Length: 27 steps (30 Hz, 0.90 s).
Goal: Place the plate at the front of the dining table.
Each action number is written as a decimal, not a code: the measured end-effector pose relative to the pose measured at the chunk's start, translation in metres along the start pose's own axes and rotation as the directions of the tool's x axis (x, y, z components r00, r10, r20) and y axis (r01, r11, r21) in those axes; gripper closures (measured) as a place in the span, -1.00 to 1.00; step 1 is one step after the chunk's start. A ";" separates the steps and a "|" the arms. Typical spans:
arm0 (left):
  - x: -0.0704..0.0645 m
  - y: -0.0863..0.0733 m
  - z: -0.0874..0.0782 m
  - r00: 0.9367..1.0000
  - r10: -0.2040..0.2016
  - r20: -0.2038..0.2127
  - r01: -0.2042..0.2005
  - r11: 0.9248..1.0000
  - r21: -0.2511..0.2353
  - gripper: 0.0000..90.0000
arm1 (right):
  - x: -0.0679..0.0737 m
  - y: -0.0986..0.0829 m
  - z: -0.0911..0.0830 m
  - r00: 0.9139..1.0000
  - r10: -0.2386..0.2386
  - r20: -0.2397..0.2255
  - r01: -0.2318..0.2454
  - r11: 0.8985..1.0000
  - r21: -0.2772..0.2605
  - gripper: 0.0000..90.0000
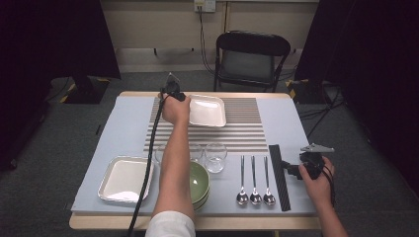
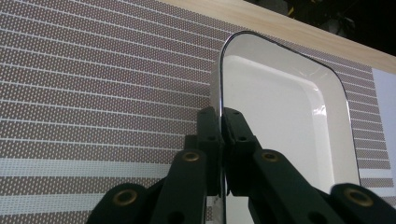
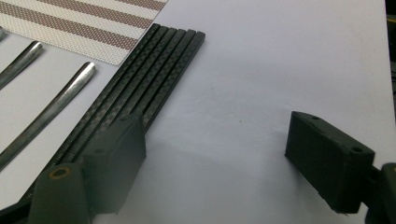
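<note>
A white square plate (image 1: 210, 110) lies at the far middle of the striped placemat (image 1: 247, 133). My left gripper (image 1: 183, 97) is at the plate's left edge. In the left gripper view, the left gripper (image 2: 220, 116) is shut on the thin rim of the plate (image 2: 280, 116), one jaw on each side. My right gripper (image 1: 292, 170) rests low at the right front, just right of the black chopsticks (image 1: 279, 175). Seen from the right gripper view, the right gripper (image 3: 219, 154) is open over bare tablecloth, its left jaw beside the chopsticks (image 3: 154, 79).
Three spoons (image 1: 255, 190) lie left of the chopsticks, their handles (image 3: 56, 109) close to my right gripper. A glass (image 1: 216, 157), stacked green bowls (image 1: 201, 183) and a second white plate (image 1: 123, 178) sit at the front. A black chair (image 1: 249, 59) stands beyond the table.
</note>
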State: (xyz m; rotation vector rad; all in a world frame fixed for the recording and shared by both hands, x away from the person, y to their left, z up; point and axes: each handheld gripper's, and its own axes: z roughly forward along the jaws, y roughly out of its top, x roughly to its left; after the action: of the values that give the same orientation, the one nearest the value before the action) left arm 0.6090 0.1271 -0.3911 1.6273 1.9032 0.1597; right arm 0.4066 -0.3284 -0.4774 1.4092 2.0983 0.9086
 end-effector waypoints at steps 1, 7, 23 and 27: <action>-0.001 0.000 0.001 1.000 -0.009 0.000 0.009 1.000 -0.008 0.94 | 0.000 0.000 0.000 1.000 0.001 0.000 -0.001 1.000 0.001 -0.57; -0.001 0.000 0.002 1.000 -0.001 0.002 0.001 1.000 0.003 0.94 | 0.000 0.000 0.000 1.000 0.000 0.000 0.000 1.000 0.000 -0.57; -0.001 -0.001 0.007 1.000 0.001 0.005 -0.001 1.000 0.005 0.93 | 0.000 0.000 0.000 1.000 -0.001 0.001 0.001 1.000 0.000 -0.57; -0.001 -0.001 0.008 1.000 -0.002 0.006 0.002 1.000 0.006 0.94 | 0.000 0.000 0.000 1.000 0.000 0.001 0.000 1.000 0.000 -0.57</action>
State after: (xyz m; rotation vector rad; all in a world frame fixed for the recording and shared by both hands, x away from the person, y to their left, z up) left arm 0.6121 0.1236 -0.3979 1.6277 1.9021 0.1483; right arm 0.4064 -0.3283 -0.4774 1.4090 2.0982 0.9075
